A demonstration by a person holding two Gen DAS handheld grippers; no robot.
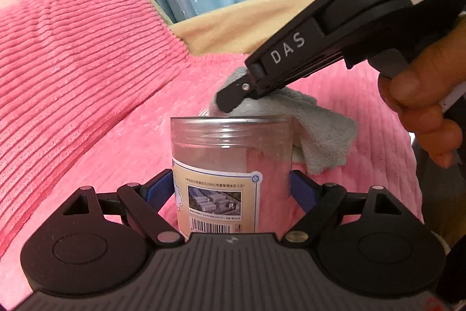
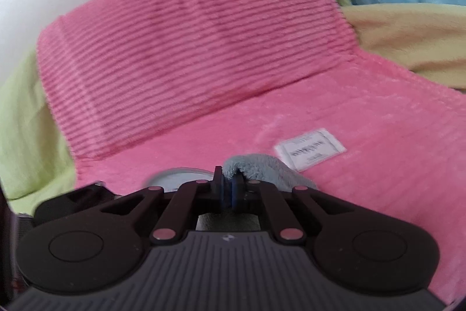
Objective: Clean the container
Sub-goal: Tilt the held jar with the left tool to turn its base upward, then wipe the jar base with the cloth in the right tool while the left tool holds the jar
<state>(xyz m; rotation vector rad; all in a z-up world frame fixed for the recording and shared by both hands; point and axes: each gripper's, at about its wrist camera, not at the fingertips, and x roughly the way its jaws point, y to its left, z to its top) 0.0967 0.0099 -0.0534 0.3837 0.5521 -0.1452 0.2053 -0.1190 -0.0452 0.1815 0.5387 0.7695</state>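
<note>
The left hand-held gripper [image 1: 231, 185] pinches a clear plastic container [image 1: 230, 165] between its blue pads, upright above the pink ribbed blanket [image 1: 87, 63]; its label carries a barcode and small print I cannot read. The right hand-held gripper [image 1: 230, 104], marked "DAS" with a handwritten tag, is pressed together on a grey cloth [image 1: 320, 133] at the container's open rim. A white label [image 2: 310, 149] lies on the blanket, its print blurred.

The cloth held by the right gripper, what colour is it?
Grey-blue. The cloth shows best in the left wrist view, pinched by the right gripper.
</note>
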